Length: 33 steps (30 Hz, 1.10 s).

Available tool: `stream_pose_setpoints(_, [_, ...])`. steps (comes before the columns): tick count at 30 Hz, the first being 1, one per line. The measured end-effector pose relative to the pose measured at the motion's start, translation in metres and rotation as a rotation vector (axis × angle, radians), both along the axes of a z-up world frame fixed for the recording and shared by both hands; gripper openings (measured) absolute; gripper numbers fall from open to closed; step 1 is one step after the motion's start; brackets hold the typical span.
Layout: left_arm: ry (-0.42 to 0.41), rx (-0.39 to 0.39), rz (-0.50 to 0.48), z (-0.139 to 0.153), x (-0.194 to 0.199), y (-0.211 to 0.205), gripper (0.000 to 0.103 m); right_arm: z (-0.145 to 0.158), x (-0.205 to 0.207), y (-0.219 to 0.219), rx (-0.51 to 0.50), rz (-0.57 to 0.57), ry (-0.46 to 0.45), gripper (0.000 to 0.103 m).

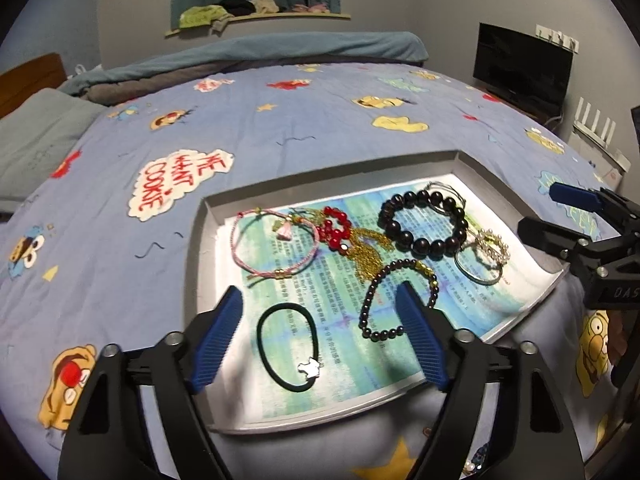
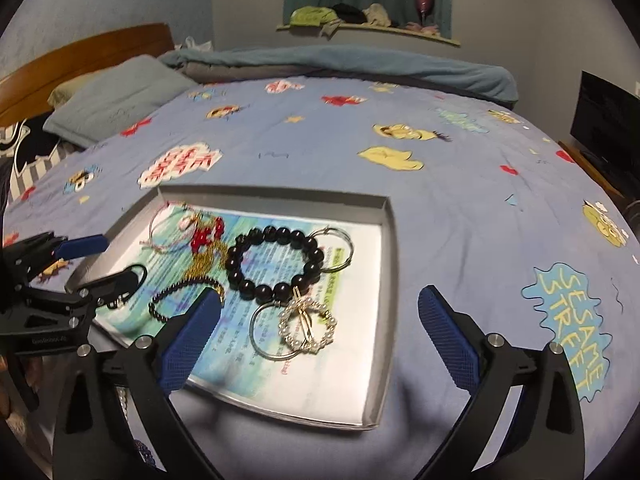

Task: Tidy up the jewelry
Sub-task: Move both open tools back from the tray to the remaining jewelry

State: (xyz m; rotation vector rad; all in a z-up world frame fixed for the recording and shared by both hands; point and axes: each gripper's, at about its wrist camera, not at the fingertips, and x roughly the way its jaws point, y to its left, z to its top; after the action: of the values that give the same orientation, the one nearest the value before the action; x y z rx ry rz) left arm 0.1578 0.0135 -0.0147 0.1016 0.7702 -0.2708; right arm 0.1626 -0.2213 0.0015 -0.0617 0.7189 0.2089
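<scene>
A bed (image 1: pixel 280 128) carries the tray (image 1: pixel 332 168). Both grippers, left (image 1: pixel 320 336) and right (image 2: pixel 320 336), tilt downward, jaws open and empty. Only the left view shows the hair tie (image 1: pixel 288 344) fully.

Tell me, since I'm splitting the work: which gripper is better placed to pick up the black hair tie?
Probably left: the left gripper hangs open with the black hair tie between its fingers.

Along the bottom of the left wrist view, the left gripper (image 1: pixel 320 320) shows two blue ribbed fingers (image 1: pixel 424 344) set on glossy black arms with triangular cut-outs and round silver screw heads. The right gripper (image 2: pixel 320 336), low in the right wrist view, has the same black frame, silver screws and blue pads with a fine grid texture (image 2: pixel 192 340). At the right edge of the left wrist view its black body carries pale embossed lettering.
</scene>
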Motion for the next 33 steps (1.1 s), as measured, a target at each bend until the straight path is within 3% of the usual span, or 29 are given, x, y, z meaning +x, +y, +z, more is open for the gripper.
stream_pose_setpoints(7, [-0.020,0.003,0.056,0.012,-0.005,0.008,0.090,0.013,-0.007,-0.010,0.007,-0.075,-0.054,0.097])
stream_pose_setpoints(14, [-0.052,0.002,0.097,0.030,-0.019,0.014,0.092,0.032,-0.024,-0.020,0.008,-0.172,-0.135,0.097])
stream_pose_setpoints(21, [-0.052,0.000,0.117,0.058,-0.044,0.022,0.093,0.049,-0.057,-0.029,0.011,-0.172,-0.221,0.097])
stream_pose_setpoints(25, [-0.073,0.041,0.106,0.070,-0.070,0.024,0.093,0.058,-0.073,-0.034,-0.002,-0.148,-0.185,0.097])
stream_pose_setpoints(33, [-0.062,0.024,0.090,0.071,-0.112,0.031,0.093,0.054,-0.112,-0.028,0.011,-0.069,-0.116,0.098])
